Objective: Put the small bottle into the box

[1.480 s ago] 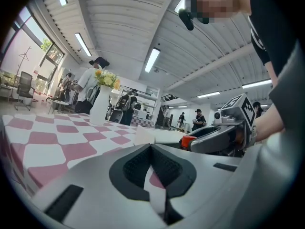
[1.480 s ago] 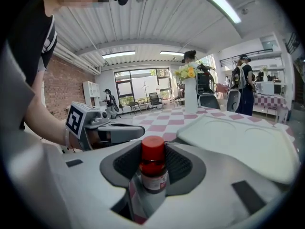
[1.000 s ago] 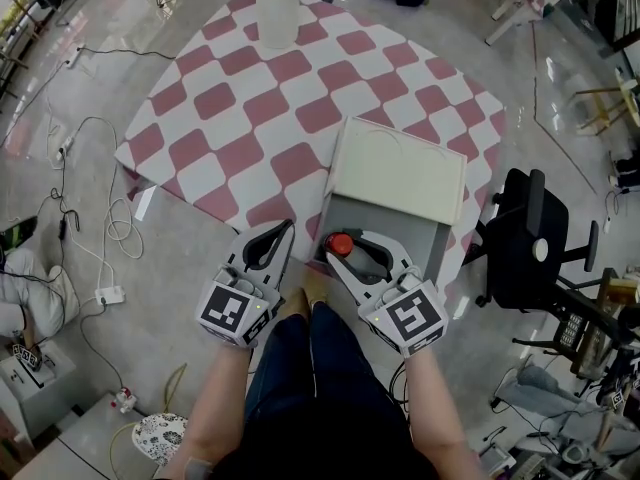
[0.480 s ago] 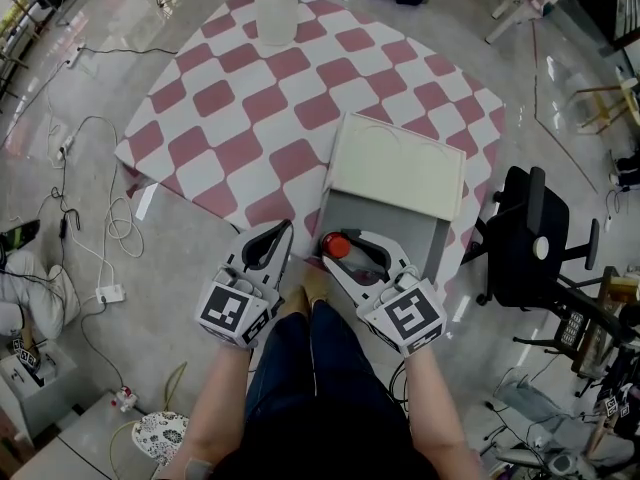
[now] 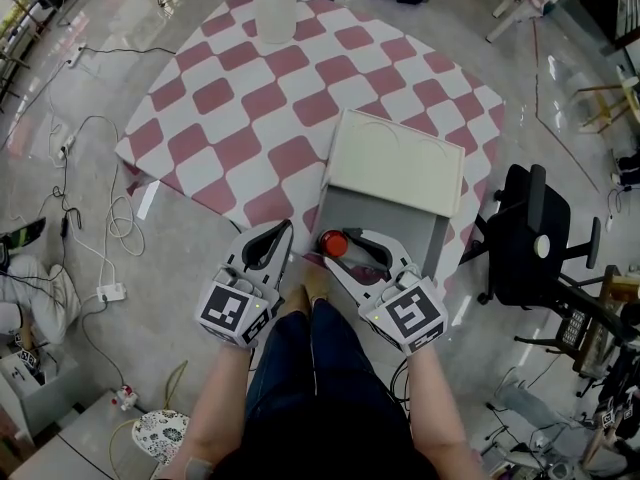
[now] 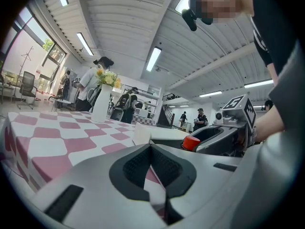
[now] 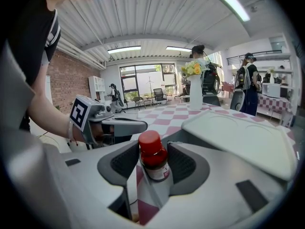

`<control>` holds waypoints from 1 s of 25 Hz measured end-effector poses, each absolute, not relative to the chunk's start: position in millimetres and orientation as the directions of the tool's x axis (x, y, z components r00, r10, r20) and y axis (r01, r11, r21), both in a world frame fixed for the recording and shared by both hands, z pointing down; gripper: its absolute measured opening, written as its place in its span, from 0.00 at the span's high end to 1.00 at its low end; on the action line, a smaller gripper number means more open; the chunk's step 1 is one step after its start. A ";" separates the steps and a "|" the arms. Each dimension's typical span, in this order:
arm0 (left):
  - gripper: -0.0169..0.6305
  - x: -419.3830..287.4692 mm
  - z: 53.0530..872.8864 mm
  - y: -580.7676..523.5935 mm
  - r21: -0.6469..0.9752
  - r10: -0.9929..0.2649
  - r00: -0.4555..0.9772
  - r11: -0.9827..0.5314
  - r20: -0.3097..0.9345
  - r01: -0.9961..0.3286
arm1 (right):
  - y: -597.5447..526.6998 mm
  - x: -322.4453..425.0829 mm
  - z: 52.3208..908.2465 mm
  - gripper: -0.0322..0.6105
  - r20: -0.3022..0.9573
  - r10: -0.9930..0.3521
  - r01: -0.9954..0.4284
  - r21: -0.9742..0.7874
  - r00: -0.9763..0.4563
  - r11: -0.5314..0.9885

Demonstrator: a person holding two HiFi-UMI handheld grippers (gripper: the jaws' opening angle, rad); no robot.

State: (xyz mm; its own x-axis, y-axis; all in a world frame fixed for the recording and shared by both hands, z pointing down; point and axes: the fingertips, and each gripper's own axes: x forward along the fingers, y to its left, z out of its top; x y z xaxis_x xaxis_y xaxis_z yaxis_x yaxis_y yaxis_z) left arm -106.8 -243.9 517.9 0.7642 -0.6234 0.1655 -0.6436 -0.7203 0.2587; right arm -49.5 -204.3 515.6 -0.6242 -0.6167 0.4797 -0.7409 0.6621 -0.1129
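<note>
A small bottle (image 5: 333,242) with a red cap (image 7: 150,146) stands tilted between the jaws of my right gripper (image 5: 345,249), at the near left corner of the open grey box (image 5: 392,224). These jaws have just been opening. The bottle leans on the left pad, and a thin gap shows at the right pad (image 7: 185,162). The box's pale lid (image 5: 398,168) is folded back on the far side. My left gripper (image 5: 283,230) hangs just left of the box, shut on nothing. In the left gripper view the red cap (image 6: 191,142) shows to the right.
The box sits at the near edge of a table with a pink-and-white checked cloth (image 5: 250,98). A white vase (image 5: 275,8) stands at the far end. A black chair (image 5: 525,238) is right of the table, and cables (image 5: 90,238) lie on the floor to the left.
The right gripper's jaws have spread wider around the bottle, and the red cap has shifted slightly left. The left gripper has not moved.
</note>
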 end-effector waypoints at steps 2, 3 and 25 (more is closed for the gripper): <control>0.98 -106.2 517.2 -242.9 0.256 -0.623 0.764 -0.720 0.168 -0.644 | -202.6 -48.5 515.3 0.65 0.482 -0.615 -0.740 -0.113 -0.624 0.663; 0.98 -105.8 517.2 -242.4 0.255 -0.623 0.764 -0.721 0.169 -0.644 | -201.6 -47.2 515.1 0.65 0.483 -0.615 -0.741 -0.112 -0.623 0.662; 0.98 -87.1 493.2 -249.6 0.228 -0.621 0.772 -0.738 0.138 -0.635 | -193.9 -5.3 483.9 0.94 0.377 -0.713 -0.797 -0.137 -0.591 0.588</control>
State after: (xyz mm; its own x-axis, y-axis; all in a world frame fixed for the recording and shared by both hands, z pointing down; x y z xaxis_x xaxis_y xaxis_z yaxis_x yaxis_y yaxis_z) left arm -87.1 -249.6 493.2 0.7715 -0.6210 0.1380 -0.6349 -0.7380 0.2284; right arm -5.3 -193.9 483.9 -0.5907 -0.7134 0.3769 -0.7973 0.5879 -0.1367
